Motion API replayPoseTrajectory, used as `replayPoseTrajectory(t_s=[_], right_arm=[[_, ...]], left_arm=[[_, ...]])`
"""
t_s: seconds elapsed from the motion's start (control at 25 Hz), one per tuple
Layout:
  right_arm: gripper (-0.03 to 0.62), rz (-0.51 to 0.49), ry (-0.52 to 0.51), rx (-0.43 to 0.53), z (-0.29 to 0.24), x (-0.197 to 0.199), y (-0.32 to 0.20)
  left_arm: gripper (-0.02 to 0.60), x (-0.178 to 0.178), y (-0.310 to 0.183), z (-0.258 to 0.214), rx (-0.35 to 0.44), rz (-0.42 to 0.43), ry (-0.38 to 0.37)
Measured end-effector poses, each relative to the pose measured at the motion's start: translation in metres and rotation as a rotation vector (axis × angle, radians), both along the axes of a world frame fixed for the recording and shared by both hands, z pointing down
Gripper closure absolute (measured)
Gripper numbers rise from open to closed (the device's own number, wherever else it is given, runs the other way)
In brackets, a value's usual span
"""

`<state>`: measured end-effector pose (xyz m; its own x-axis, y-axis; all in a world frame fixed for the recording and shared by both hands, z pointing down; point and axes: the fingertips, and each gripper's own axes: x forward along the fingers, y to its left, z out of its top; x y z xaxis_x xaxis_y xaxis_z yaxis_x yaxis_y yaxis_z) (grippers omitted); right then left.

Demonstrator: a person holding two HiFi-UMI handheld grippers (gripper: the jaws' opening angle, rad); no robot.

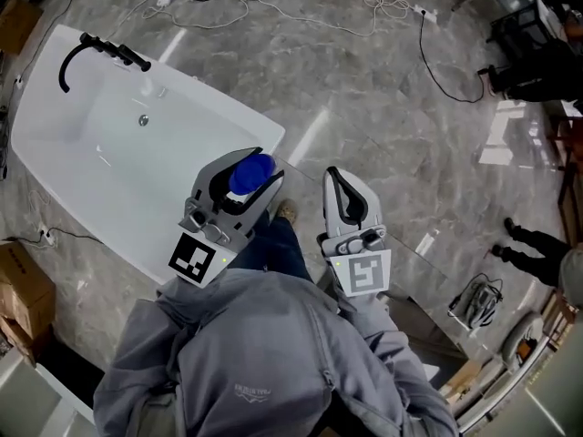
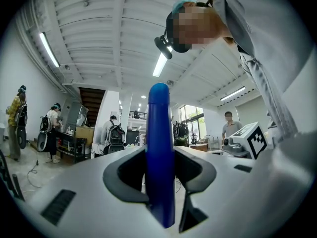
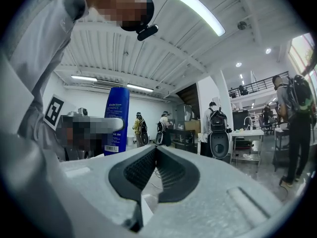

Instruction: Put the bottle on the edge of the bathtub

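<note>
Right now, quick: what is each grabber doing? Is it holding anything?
Left gripper: closed on the blue bottle.
Right gripper: jaws together, holding nothing.

Head view — high above the bathtub (image 1: 228, 112), facing steeply down. Both gripper views — by the bathtub's corner, tilted toward the ceiling (image 2: 99, 29); all three share the bottle (image 1: 250, 173) (image 2: 159, 148) (image 3: 116, 120).

Grey marble floor (image 1: 383, 107); loose cables (image 1: 219, 7); white ribbed ceiling (image 2: 94, 29); strip lights (image 3: 196, 10)
</note>
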<state>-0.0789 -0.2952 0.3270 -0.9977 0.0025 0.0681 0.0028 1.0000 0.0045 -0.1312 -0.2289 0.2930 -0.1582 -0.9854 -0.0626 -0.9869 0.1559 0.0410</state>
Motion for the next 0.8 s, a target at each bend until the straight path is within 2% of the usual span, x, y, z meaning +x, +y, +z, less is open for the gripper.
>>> replayPoseTrajectory(t_s=[0.24,0.52,0.8], right_arm=[[0.591,-0.024,0.036,-0.016,0.044,-0.017,0.003],[0.591,-0.071,0.058,0.007,0.091,-0.041,0.005],[0.591,-0.103,0.078,-0.01,0.14,-0.064,0.011]], left_arm=[[0.43,-0.019,-0.003,0.04,-0.009,0.004,0.008],[0.43,-0.05,-0.009,0.09,0.003,-0.032,0.049],[0.43,-0.076,-0.01,0.142,-0.029,-0.072,0.018]])
